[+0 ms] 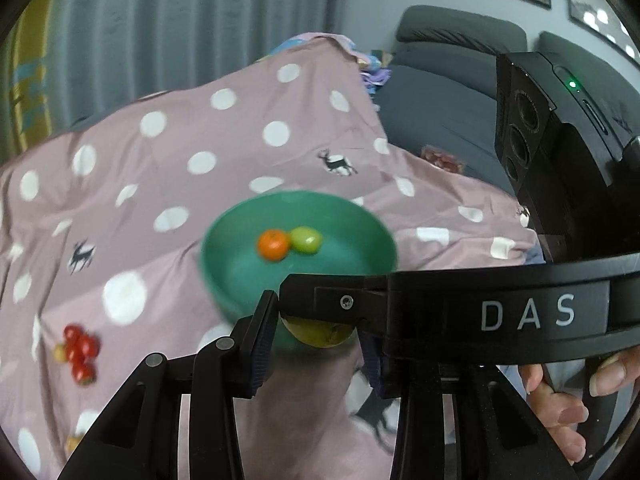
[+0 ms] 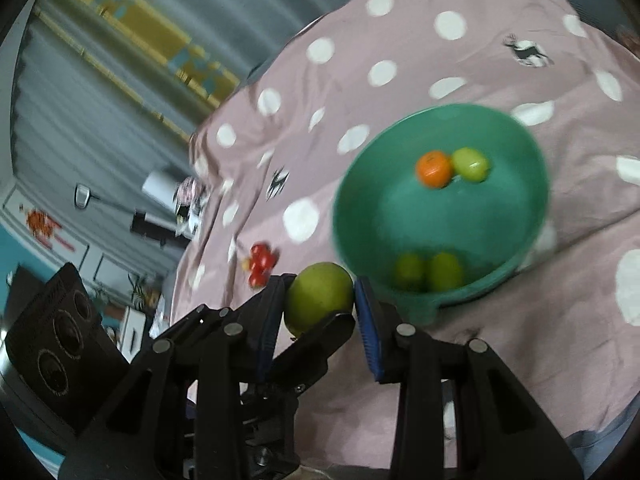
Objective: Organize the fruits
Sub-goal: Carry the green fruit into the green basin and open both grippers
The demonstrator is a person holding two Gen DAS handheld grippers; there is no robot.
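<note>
A pink cotton cloth (image 1: 168, 200) with white polka dots and small dark deer covers the whole work surface, and every item sits on it. A round teal plastic bowl (image 2: 516, 216) stands toward the middle of the cloth, blurred in both views. Inside it, at its far side, a small orange citrus fruit (image 2: 433, 168) touches a pale green round fruit (image 2: 471, 164); two more green fruits (image 2: 428, 271) lie side by side against the bowl's near wall, though blur makes their exact kind hard to tell.

The right gripper (image 2: 320, 302) has its blue-padded fingers pressed narrowly on both sides of a yellow-green round fruit (image 2: 319, 296), held above the cloth just beside the bowl's near rim. The left gripper (image 1: 316, 336) likewise clamps a second yellow-green fruit (image 1: 318, 334), partly hidden under the right gripper's black body, which crosses that view; a hand (image 1: 560, 404) grips its handle at the lower right.

A cluster of small red cherry tomatoes (image 1: 80, 352) rests on the cloth near its left edge, well apart from the bowl.
</note>
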